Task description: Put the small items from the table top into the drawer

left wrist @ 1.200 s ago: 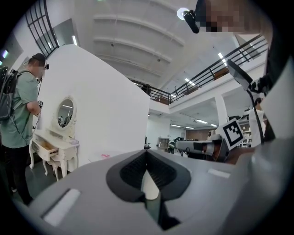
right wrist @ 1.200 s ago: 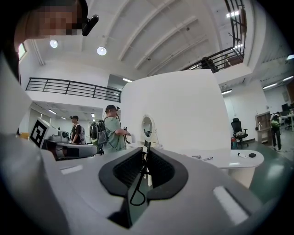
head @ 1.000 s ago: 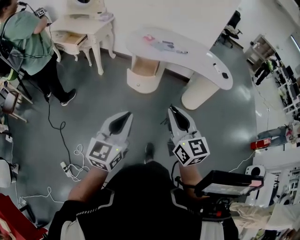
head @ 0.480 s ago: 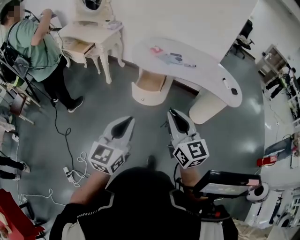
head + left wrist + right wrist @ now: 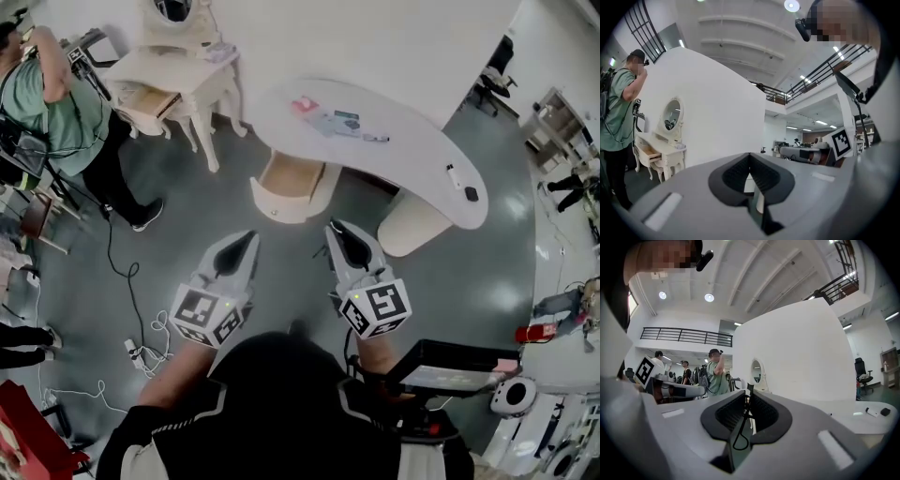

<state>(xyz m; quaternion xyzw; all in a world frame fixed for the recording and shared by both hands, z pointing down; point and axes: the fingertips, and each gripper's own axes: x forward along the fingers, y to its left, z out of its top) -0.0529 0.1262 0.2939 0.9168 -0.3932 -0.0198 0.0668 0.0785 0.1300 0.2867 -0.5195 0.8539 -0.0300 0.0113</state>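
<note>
A curved white table [image 5: 412, 155] stands ahead of me in the head view. On it lie a red item [image 5: 302, 103], a flat bluish item [image 5: 342, 122] and a pen [image 5: 375, 138]. At its right end are a small white item [image 5: 453, 176] and a black one [image 5: 471, 194]. The table's left pedestal [image 5: 286, 187] has a front with a knob. My left gripper [image 5: 247, 238] and right gripper [image 5: 333, 228] hang over the grey floor, well short of the table. Both have their jaws together with nothing between them. From the right gripper view, only the two small items [image 5: 876, 412] show on the table's end.
A white vanity [image 5: 178, 66] with a mirror and an open drawer [image 5: 150, 98] stands at the back left. Beside it is a person in a green shirt [image 5: 52, 98]. Cables and a power strip [image 5: 141, 333] lie on the floor at my left. A tablet-like device [image 5: 455, 366] sits by my right arm.
The curved table has drifted left and down in the head view. Both grippers sit slightly further left, jaws unchanged. The person at the vanity has shifted toward the picture's left edge.
</note>
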